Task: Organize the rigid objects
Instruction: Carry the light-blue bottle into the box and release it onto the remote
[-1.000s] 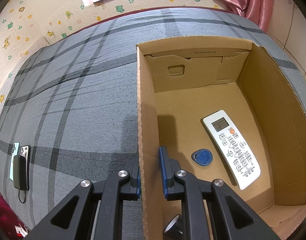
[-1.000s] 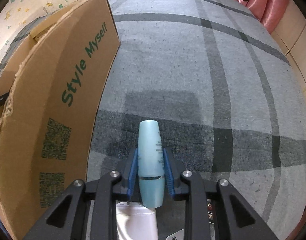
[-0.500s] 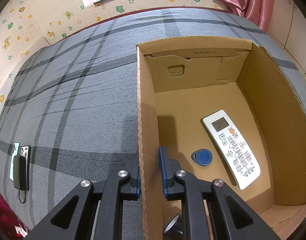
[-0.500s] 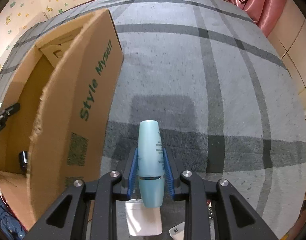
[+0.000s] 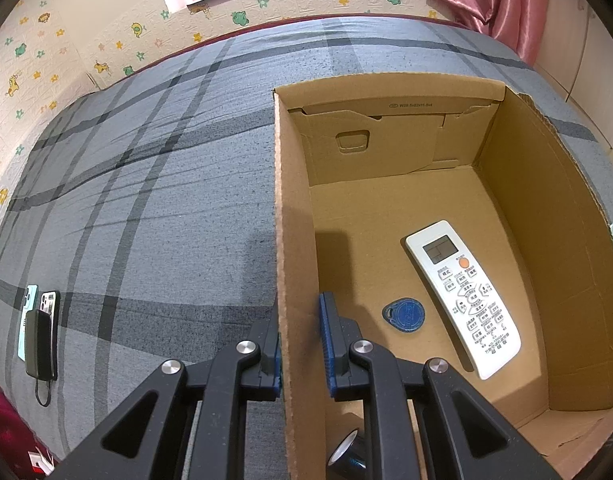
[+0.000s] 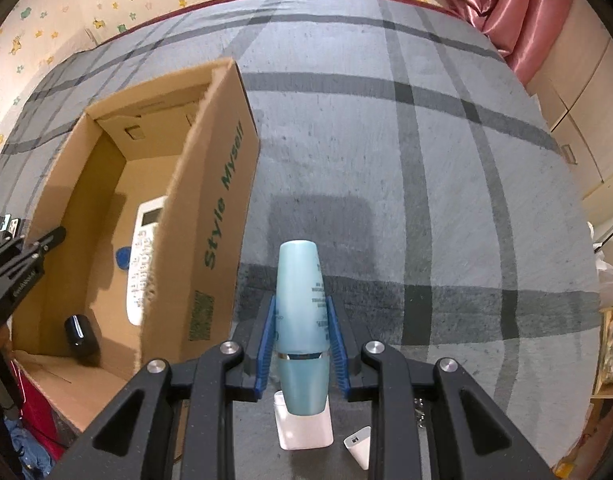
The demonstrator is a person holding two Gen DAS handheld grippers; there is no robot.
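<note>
Right wrist view: the right tongs [image 6: 300,344] are partly closed on a pale blue bottle [image 6: 301,320], blue pads pressing both its sides. The bottle's long axis runs forward along the fingers, its rounded end pointing away over the grey checked bed [image 6: 426,200]; a silver ring circles it near the pads. It hangs above the bed just right of the cardboard box [image 6: 210,240]. In the left wrist view, the left tongs [image 5: 300,340] pinch the box's left wall, nearly shut. Inside lie a white remote [image 5: 462,296], a blue tag [image 5: 403,314] and a black cylinder [image 5: 348,456].
</note>
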